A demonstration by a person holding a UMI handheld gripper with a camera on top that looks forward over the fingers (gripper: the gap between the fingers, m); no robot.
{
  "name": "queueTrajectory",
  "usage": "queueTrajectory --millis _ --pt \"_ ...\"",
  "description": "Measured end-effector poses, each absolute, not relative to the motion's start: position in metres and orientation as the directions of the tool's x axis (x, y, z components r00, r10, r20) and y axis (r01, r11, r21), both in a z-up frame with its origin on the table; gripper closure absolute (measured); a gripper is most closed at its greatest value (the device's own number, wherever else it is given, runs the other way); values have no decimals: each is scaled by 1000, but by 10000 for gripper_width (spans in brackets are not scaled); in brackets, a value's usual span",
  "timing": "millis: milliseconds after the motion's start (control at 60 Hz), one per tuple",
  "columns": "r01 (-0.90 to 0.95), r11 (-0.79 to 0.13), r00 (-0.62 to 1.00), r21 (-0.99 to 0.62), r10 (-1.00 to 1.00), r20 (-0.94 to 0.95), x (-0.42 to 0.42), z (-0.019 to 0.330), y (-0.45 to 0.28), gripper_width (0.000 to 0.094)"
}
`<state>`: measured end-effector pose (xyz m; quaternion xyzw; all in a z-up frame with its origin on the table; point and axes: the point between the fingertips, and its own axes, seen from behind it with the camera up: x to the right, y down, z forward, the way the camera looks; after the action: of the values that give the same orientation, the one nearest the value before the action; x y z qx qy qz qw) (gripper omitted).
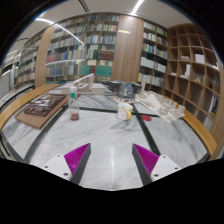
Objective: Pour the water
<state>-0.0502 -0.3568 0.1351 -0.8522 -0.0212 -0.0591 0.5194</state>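
A clear plastic water bottle (73, 103) with a dark cap stands upright on the white marble table (100, 135), far ahead and left of my fingers. A white cup (125, 111) stands on the table ahead and a little right, apart from the bottle. My gripper (111, 160) is open and empty, well short of both, with bare table between the magenta pads (78, 155).
A wooden tray (42, 109) lies at the left near the bottle. White papers and a bag (158, 104) lie at the right beyond the cup. Dark strips cross the tabletop. Bookshelves (100, 45) line the far wall and the right side.
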Motion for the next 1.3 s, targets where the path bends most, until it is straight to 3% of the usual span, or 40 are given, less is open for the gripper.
queueTrajectory --millis 283,550,683,733,767,983,1150,1300 --pt "98 -340 990 -935 131 57 -206 118 -200 83" --pt "147 -264 983 -953 144 112 -264 95 -49 94" --pt "136 -271 986 -953 135 102 -271 78 -3 192" --pt "128 -274 985 -953 145 91 -275 74 5 270" --pt "126 -274 985 -953 147 87 -276 69 10 371" --pt "128 -224 980 -966 176 89 -281 74 10 521" --pt "61 -197 980 -979 198 22 -282 104 1 535" --pt "-146 -146 950 -978 256 -180 -275 177 -5 534"
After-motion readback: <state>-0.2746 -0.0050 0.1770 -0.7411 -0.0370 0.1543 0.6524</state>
